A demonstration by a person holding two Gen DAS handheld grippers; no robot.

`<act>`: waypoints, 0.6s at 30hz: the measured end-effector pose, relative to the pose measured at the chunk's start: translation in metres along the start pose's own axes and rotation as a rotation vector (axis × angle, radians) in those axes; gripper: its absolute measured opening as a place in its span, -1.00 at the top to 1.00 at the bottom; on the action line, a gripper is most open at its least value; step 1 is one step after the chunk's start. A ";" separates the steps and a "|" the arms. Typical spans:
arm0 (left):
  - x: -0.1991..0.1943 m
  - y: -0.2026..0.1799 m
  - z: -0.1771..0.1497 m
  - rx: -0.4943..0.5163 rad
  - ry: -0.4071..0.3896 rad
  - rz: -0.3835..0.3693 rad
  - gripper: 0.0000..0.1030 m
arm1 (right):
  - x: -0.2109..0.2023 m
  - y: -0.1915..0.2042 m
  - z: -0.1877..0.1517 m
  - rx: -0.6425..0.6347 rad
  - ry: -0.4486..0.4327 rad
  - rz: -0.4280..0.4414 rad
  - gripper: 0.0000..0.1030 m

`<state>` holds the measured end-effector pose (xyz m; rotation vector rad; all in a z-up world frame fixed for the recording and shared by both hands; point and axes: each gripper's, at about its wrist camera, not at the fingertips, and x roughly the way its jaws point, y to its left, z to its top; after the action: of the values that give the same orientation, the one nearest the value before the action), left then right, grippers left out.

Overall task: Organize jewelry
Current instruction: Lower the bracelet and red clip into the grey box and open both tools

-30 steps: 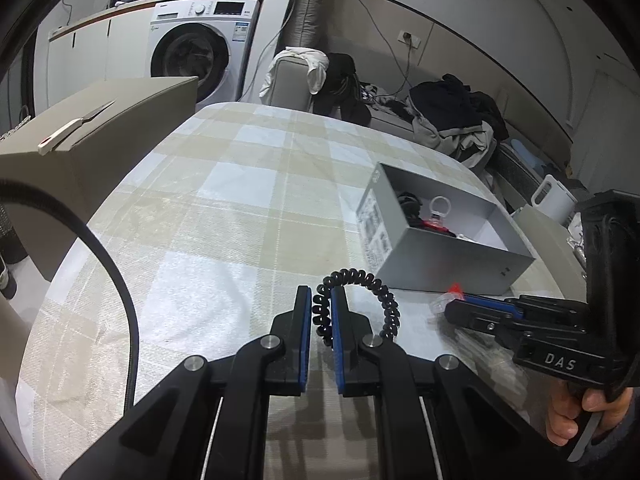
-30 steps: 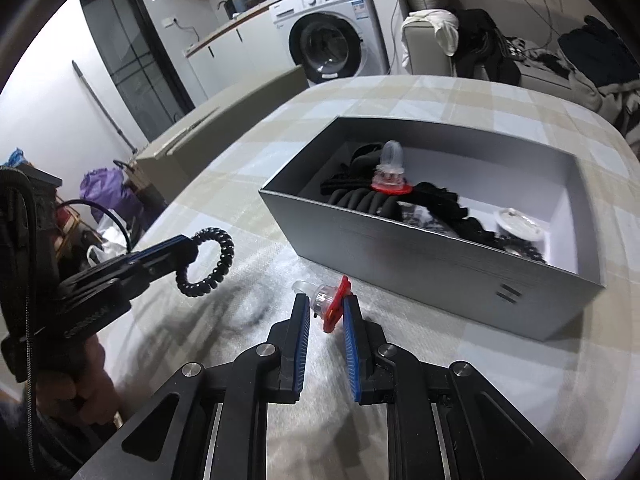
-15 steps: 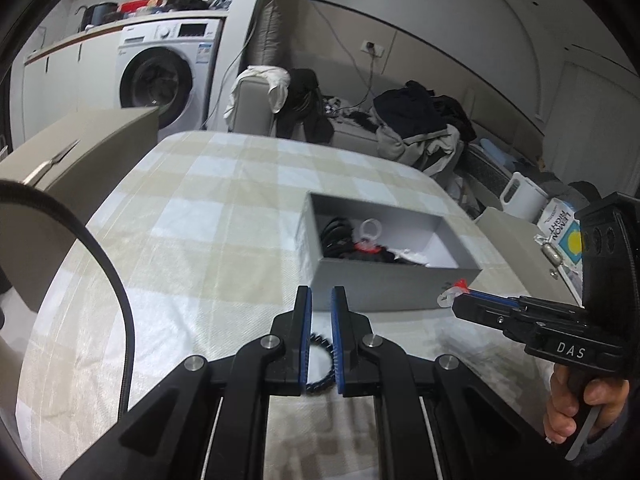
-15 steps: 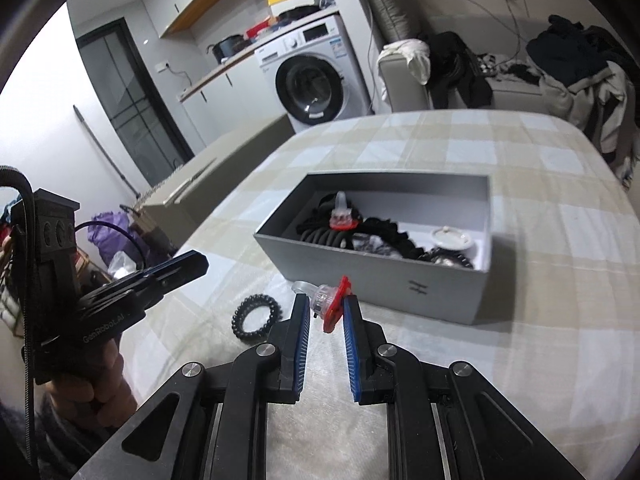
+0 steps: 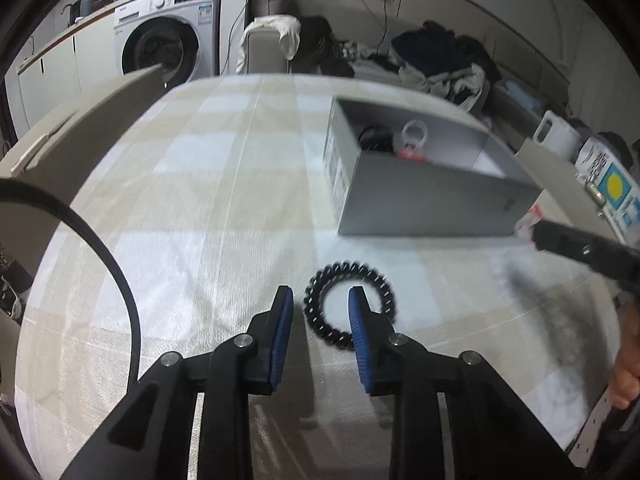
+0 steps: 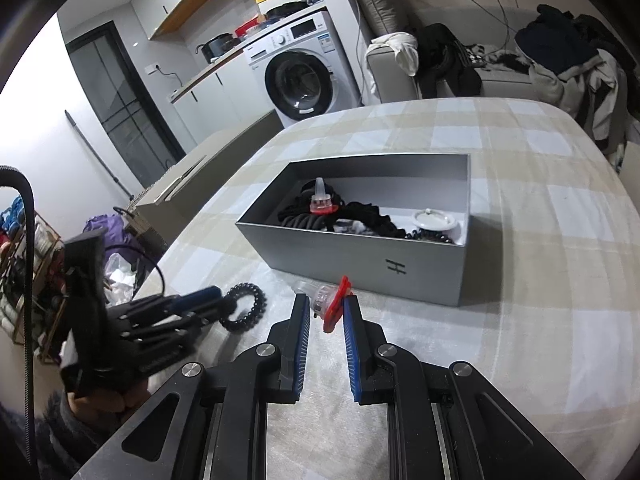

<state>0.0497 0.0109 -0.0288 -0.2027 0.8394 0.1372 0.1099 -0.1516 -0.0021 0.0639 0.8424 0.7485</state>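
A black spiral hair tie [image 5: 349, 305] lies flat on the checked tablecloth. My left gripper [image 5: 320, 304] is open, its right finger over the tie's ring; the tie also shows in the right wrist view [image 6: 243, 306]. My right gripper [image 6: 325, 312] holds a red and clear plastic piece [image 6: 334, 300] between its pads, in front of the grey box [image 6: 360, 256]. The box holds black hair ties, a red-clear piece [image 6: 321, 202] and a white ring-shaped item [image 6: 434, 220]. The right gripper shows at the right of the left wrist view [image 5: 580, 246].
A beige flat-topped unit [image 5: 80, 120] stands beside the table on the left. A washing machine [image 6: 304, 76] and a sofa with clothes [image 6: 540, 52] lie behind. A white kettle [image 5: 556, 136] sits beyond the table's right edge.
My left gripper has opened and let go of the black hair tie, which now lies on the cloth. My right gripper's fingers have parted a little around the red piece.
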 end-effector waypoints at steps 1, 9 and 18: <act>-0.002 0.000 0.001 0.004 -0.005 -0.005 0.56 | 0.001 0.001 0.000 -0.003 0.001 0.003 0.69; 0.001 -0.010 0.003 0.067 0.009 0.041 0.92 | 0.002 0.000 0.001 -0.003 0.003 0.005 0.69; -0.037 -0.014 0.014 0.051 -0.153 -0.063 0.92 | -0.012 -0.001 0.007 0.009 -0.055 0.011 0.69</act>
<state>0.0380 -0.0011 0.0101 -0.1686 0.6831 0.0709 0.1100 -0.1581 0.0104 0.0964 0.7934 0.7499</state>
